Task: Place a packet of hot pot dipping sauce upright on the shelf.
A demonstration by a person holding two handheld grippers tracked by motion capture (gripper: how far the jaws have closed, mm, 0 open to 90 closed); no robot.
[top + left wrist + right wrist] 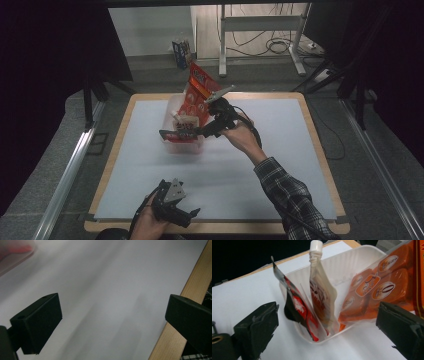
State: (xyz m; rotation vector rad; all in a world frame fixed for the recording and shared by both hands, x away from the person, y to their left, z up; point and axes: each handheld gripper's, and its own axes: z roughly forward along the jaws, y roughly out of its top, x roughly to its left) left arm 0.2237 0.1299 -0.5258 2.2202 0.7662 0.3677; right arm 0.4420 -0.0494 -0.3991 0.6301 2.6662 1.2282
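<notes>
A translucent plastic bin (175,146) (352,260) stands near the table's far middle. Upright in it are a black-and-red packet (297,307), a spouted pouch with a white cap (322,295) and an orange snack pack (372,290). A tall red packet (196,90) leans out of the bin's far side. My right gripper (192,120) (327,327) is at the bin's near corner, open, its jaws wide apart and pressing on nothing. My left gripper (190,215) (112,320) rests low at the table's front edge, open and empty.
The white table top (280,150) has a wooden border (195,287). Black curtains hang at both sides. A desk frame and cables (270,45) stand on the floor beyond the table. A plaid sleeve (295,200) crosses the front right.
</notes>
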